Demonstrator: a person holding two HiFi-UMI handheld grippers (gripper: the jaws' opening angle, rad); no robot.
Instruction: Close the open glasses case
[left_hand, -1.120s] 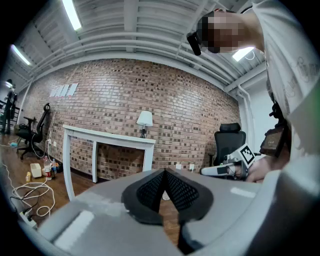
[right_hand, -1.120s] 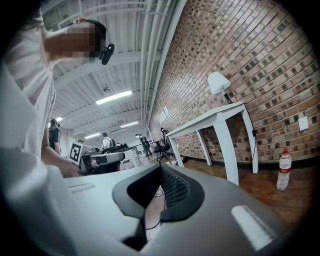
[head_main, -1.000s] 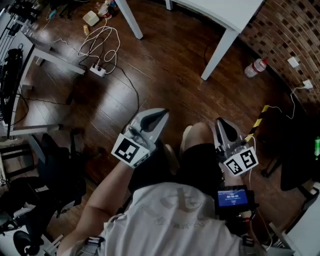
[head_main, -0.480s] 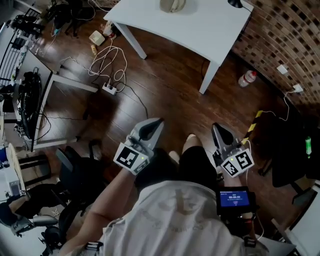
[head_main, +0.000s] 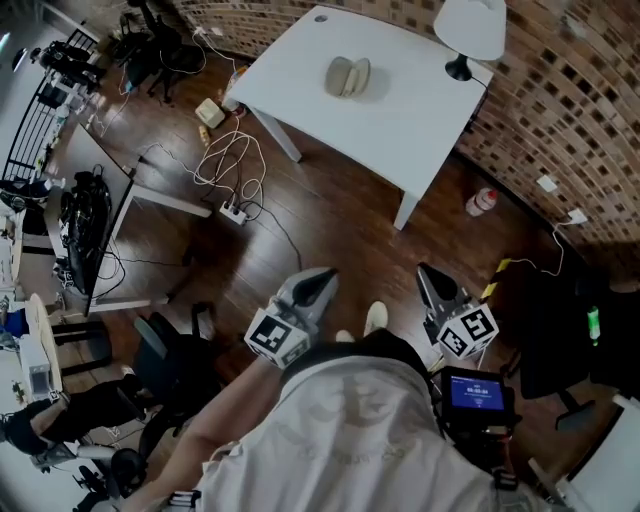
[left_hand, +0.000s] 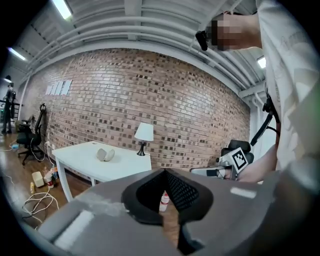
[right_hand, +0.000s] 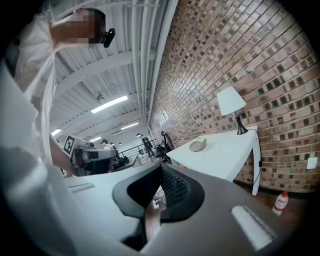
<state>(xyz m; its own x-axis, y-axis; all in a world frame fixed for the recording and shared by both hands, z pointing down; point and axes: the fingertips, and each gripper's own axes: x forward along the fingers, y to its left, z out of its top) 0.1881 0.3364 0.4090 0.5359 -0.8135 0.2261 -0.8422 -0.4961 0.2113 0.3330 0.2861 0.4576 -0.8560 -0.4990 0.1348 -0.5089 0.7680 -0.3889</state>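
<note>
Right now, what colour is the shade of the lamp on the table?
The lampshade is white; it shows best in the left gripper view.

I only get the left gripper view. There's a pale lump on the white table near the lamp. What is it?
Observer: The head view shows a glasses case, lying open, halves side by side.
Operator: Is the other tool holding anything?
Observer: No. The right gripper view shows the right tool shut, nothing between its jaws.
Operator: Anything else I miss?
Observer: A small blue-lit screen at the person's right hip.
</note>
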